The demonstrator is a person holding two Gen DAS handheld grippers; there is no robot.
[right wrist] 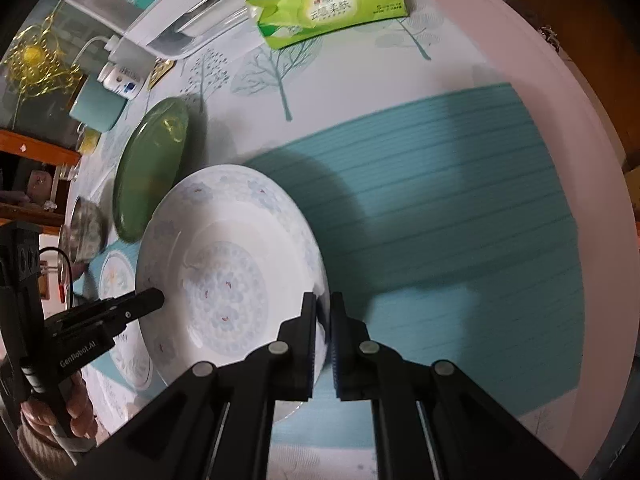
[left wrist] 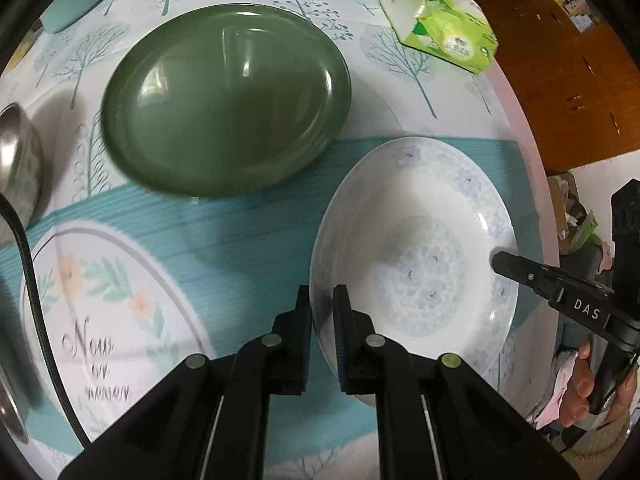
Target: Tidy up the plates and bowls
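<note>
Plain green plate [left wrist: 224, 100], white plate [left wrist: 416, 264] with pale blue flowers

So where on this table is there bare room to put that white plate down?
The teal strip right of the white plate, toward the table edge, is bare. It is crowded left: green plate, floral plate, metal bowl.

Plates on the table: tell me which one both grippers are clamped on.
The white plate with pale blue flowers, pinched at opposite rims. The green plate sits free beyond it.
</note>
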